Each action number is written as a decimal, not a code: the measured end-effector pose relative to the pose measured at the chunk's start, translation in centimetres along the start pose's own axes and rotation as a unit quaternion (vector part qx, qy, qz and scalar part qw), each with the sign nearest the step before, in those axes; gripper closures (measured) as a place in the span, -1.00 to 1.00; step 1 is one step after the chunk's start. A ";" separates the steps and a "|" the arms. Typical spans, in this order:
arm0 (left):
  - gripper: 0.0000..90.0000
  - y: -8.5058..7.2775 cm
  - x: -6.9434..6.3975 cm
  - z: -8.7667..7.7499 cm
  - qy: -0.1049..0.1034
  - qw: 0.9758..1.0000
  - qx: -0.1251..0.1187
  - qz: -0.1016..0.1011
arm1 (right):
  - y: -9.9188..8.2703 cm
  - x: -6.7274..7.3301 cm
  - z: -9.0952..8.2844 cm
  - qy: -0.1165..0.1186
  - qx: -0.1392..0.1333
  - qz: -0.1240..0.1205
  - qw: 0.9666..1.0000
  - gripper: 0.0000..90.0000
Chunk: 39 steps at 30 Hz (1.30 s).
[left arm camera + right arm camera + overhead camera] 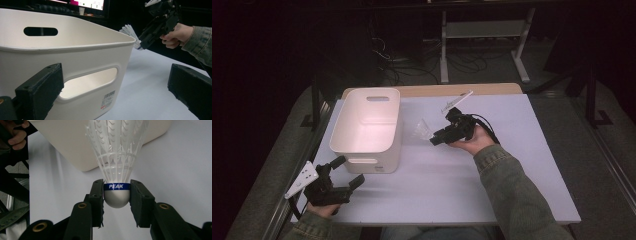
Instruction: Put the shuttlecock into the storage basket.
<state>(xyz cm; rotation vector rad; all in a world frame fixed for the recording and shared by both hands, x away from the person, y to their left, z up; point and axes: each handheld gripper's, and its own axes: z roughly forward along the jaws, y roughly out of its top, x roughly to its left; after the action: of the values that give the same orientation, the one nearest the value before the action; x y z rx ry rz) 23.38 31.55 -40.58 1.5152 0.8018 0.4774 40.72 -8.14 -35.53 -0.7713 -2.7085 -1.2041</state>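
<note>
The right hand-held gripper [117, 195] is clamping a white shuttlecock [117, 162] by its rounded cork base, one pad on each side of the blue band, so the plastic skirt is sticking out forward, free of the jaws. Gripping the firm base rather than the skirt is probably deliberate: the skirt would deform and slip. In the high view the right hand-held gripper [432, 139] is holding the shuttlecock [422, 130] above the tabletop [492, 190], just beside the right wall of the white bin [368, 129], with the skirt pointing toward the bin.

The left hand-held gripper [343, 172] is sitting at the near left corner of the tabletop, its jaws standing wide apart with nothing between them. From the left gripper view, it is facing the bin [75, 62] at its near handle slot, close but not touching as far as I can tell. Judgement: it is standing by to steady the bin if needed.

The bin is standing upright and its visible floor is looking bare. Judgement: the shuttlecock is being carried toward the bin for dropping in; it needs to clear the rim first.
</note>
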 end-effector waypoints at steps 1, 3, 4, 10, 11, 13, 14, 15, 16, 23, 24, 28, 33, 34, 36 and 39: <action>-1.00 0.0 0.0 0.0 0.000 1.000 -0.001 0.001 | 0.1 0.1 -0.1 0.001 -0.001 0.002 1.000 0.41; -1.00 0.0 0.0 0.0 0.001 1.000 0.001 0.002 | 0.2 0.2 -0.2 0.003 -0.004 0.007 1.000 0.41; -1.00 0.0 0.0 0.0 0.001 1.000 0.001 0.001 | 0.3 0.1 -0.2 0.002 -0.006 0.001 1.000 0.41; -1.00 0.0 0.0 0.1 0.000 1.000 0.001 -0.001 | 0.8 0.5 -0.6 0.006 -0.008 0.008 1.000 0.41; -1.00 0.0 0.0 0.1 0.000 1.000 0.001 -0.003 | 0.9 0.4 -0.7 0.005 -0.008 0.003 1.000 0.41; -1.00 0.0 0.0 0.1 0.001 1.000 0.000 -0.003 | 1.1 0.4 -0.9 0.002 -0.009 -0.002 1.000 0.41; -1.00 0.0 0.0 0.1 0.001 1.000 0.000 -0.003 | 1.1 0.4 -1.0 0.003 -0.011 -0.002 1.000 0.41; -1.00 0.0 0.0 0.1 0.000 1.000 0.000 -0.004 | 1.2 0.4 -1.1 0.003 -0.012 -0.001 1.000 0.41; -1.00 0.0 0.0 0.1 0.000 1.000 -0.001 -0.003 | 1.4 0.5 -1.2 0.003 -0.012 -0.003 1.000 0.41; -1.00 0.0 0.0 0.1 0.000 1.000 0.001 0.000 | 2.1 0.9 -1.6 0.000 -0.004 -0.011 1.000 0.41; -1.00 0.0 0.0 0.1 0.000 1.000 0.001 -0.002 | 2.3 0.9 -1.6 0.002 -0.004 -0.009 1.000 0.41; -1.00 0.0 0.0 0.1 -0.001 1.000 0.001 -0.003 | 2.7 1.0 -1.8 0.000 -0.007 -0.010 1.000 0.41; -1.00 0.0 0.0 0.0 0.000 1.000 0.001 0.000 | 3.2 1.3 -2.0 -0.001 -0.004 -0.014 1.000 0.41; -1.00 0.0 0.0 0.0 0.000 1.000 0.001 0.000 | 3.3 1.3 -2.0 -0.003 -0.007 -0.015 1.000 0.41; -1.00 0.0 0.0 0.0 0.000 1.000 0.002 -0.002 | 3.6 1.3 -2.2 -0.002 -0.010 -0.015 1.000 0.41; -1.00 0.0 0.0 0.1 0.000 1.000 -0.001 -0.005 | 3.9 1.4 -2.3 -0.005 -0.010 -0.017 1.000 0.41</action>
<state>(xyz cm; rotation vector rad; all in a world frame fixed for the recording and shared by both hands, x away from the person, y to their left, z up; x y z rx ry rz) 23.44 31.49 -40.60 1.5092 0.8083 0.4710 41.02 -6.98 -30.97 -0.7381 -2.7337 -1.2406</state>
